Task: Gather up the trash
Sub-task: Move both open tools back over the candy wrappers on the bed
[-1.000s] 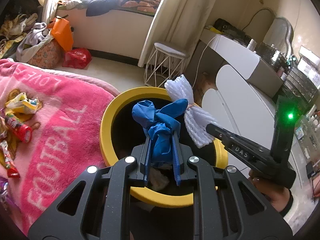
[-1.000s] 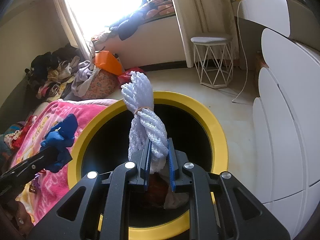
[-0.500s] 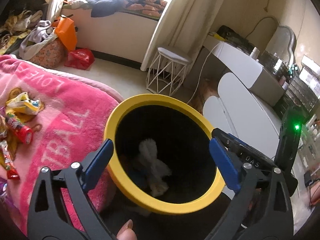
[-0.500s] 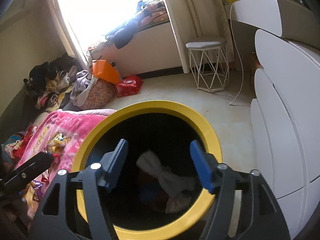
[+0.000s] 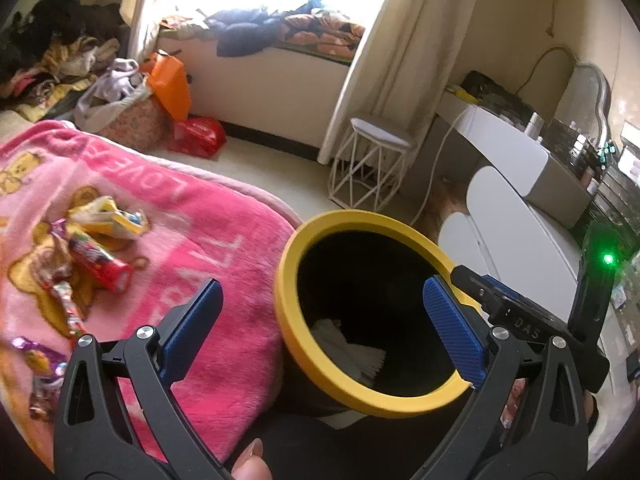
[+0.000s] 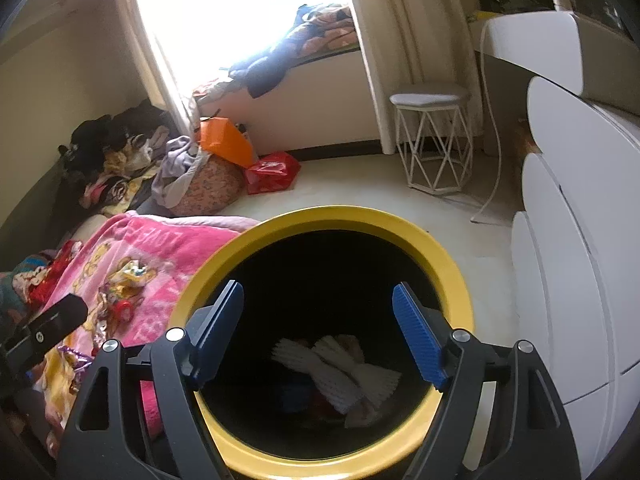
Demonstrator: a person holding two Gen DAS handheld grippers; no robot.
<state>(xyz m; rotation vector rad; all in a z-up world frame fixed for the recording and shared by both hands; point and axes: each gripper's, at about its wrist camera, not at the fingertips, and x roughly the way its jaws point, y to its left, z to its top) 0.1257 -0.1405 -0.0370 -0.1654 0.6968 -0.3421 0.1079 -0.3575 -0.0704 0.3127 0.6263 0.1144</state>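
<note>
A black bin with a yellow rim point(image 5: 288, 320) stands beside the bed. In it lie a white bundle point(image 6: 344, 372) and a blue wad point(image 6: 296, 396). My left gripper point(image 5: 320, 292) is wide open and holds nothing, straddling the bin's left rim and the pink blanket point(image 5: 200, 220). My right gripper point(image 6: 318, 292) hangs over the bin mouth; its jaws are opening with nothing between them. Snack wrappers point(image 5: 104, 216) and a red tube point(image 5: 100, 264) lie on the blanket, to the left of the left gripper.
A white wire stool point(image 5: 376, 168) stands on the floor behind the bin. White drawers point(image 6: 568, 280) flank the bin on the right. Clothes, an orange bag point(image 5: 168, 84) and a red bag point(image 5: 196, 136) are heaped by the window wall.
Both grippers opened: the blue wad left the left one and the white bundle left the right one, and both now lie in the bin. The left gripper shifted left towards the blanket.
</note>
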